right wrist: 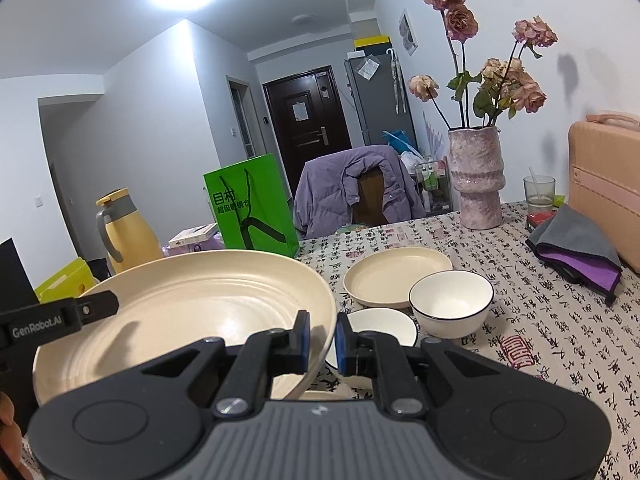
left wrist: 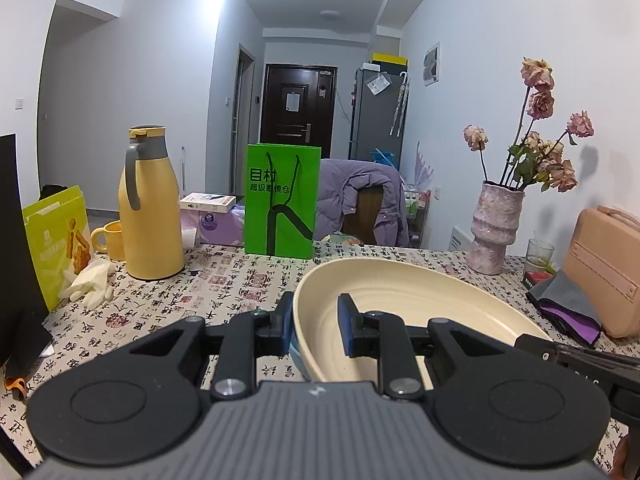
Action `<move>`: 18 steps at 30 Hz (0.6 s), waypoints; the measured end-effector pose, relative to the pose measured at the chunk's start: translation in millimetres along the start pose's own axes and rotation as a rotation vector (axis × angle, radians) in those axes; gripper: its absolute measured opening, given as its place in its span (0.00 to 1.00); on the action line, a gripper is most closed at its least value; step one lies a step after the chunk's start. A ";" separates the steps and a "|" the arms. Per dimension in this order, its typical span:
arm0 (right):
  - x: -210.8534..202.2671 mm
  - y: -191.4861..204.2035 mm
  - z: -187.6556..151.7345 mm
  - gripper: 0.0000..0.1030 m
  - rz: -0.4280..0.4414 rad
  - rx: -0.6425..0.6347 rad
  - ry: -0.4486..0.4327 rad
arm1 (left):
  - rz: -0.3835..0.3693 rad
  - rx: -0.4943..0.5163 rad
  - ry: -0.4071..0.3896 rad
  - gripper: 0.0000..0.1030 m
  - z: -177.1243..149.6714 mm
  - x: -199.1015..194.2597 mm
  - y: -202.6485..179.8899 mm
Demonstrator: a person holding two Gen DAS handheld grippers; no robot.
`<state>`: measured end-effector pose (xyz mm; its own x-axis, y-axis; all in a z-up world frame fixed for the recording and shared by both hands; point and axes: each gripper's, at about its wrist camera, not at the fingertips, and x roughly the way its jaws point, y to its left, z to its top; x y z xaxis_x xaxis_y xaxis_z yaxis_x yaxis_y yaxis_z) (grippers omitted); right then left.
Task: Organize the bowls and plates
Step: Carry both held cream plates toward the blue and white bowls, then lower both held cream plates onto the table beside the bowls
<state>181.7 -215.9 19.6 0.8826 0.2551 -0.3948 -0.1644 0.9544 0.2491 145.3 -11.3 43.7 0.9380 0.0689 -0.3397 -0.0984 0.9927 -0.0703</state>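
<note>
A large cream plate [left wrist: 400, 304] [right wrist: 180, 304] hangs above the patterned table, held at both sides. My left gripper [left wrist: 316, 320] is shut on its left rim, one pad inside and one outside. Over the opposite rim my right gripper [right wrist: 322, 338] is shut as well. A finger of the left gripper [right wrist: 96, 306] shows at the plate's far side in the right wrist view. On the table to the right lie a smaller cream plate [right wrist: 396, 276], a white bowl with a dark rim [right wrist: 452, 304] and a second white bowl [right wrist: 380, 324], partly hidden behind my right fingers.
A pink vase of dried roses [right wrist: 476, 176], a glass [right wrist: 538, 192], a pink case [right wrist: 604, 184] and a grey-purple cloth [right wrist: 576, 248] stand at the right. A green bag [left wrist: 282, 200], yellow flask [left wrist: 150, 204] and yellow mug [left wrist: 108, 240] stand far left. A chair with a purple jacket [right wrist: 356, 192] is behind the table.
</note>
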 end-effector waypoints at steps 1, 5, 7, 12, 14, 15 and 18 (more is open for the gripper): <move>-0.6 -1.0 -1.0 0.12 0.000 0.002 0.001 | -0.001 0.001 0.001 0.21 -1.0 -0.7 -0.5; -2.7 -4.0 -5.2 0.12 0.000 0.011 0.005 | -0.005 0.005 0.004 0.21 -4.6 -3.7 -2.4; -3.6 -5.8 -7.6 0.12 0.000 0.014 0.007 | -0.007 0.006 0.008 0.21 -6.9 -4.4 -3.1; -5.1 -8.9 -12.9 0.12 -0.003 0.020 0.014 | -0.011 0.008 0.016 0.21 -12.8 -5.2 -5.1; -5.0 -10.3 -14.9 0.12 -0.005 0.022 0.018 | -0.011 0.009 0.020 0.21 -15.1 -5.0 -5.6; -5.2 -10.4 -16.0 0.12 -0.005 0.023 0.019 | -0.012 0.009 0.023 0.21 -16.2 -4.9 -5.6; -5.3 -11.8 -19.4 0.12 -0.006 0.027 0.025 | -0.014 0.009 0.028 0.21 -19.1 -4.8 -6.0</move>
<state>170.4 -225.6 1.6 0.8725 0.2531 -0.4180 -0.1466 0.9516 0.2702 135.1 -19.5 27.9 0.9295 0.0520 -0.3652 -0.0818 0.9944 -0.0666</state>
